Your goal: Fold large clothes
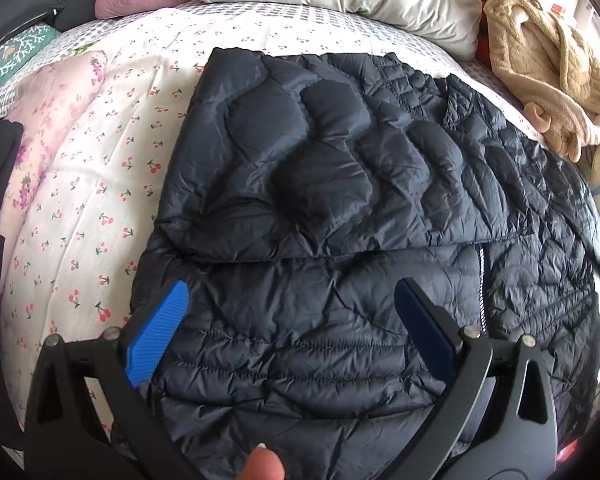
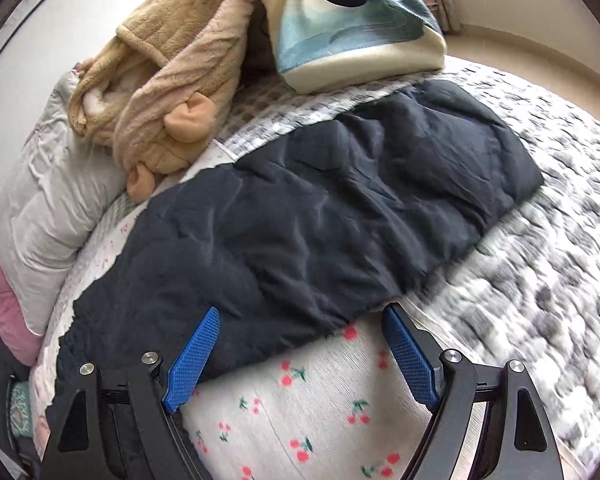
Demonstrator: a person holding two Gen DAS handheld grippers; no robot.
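The dark navy quilted puffer jacket [image 1: 340, 200] lies spread on the cherry-print bed quilt [image 1: 80, 220], one part folded over its body. The left gripper [image 1: 292, 312] hovers wide open over the jacket; the right gripper [image 2: 300, 344] gapes empty at its near edge. A tan fleece robe [image 2: 160, 72] and canvas tote bag [image 2: 352, 28] lie beyond the jacket.
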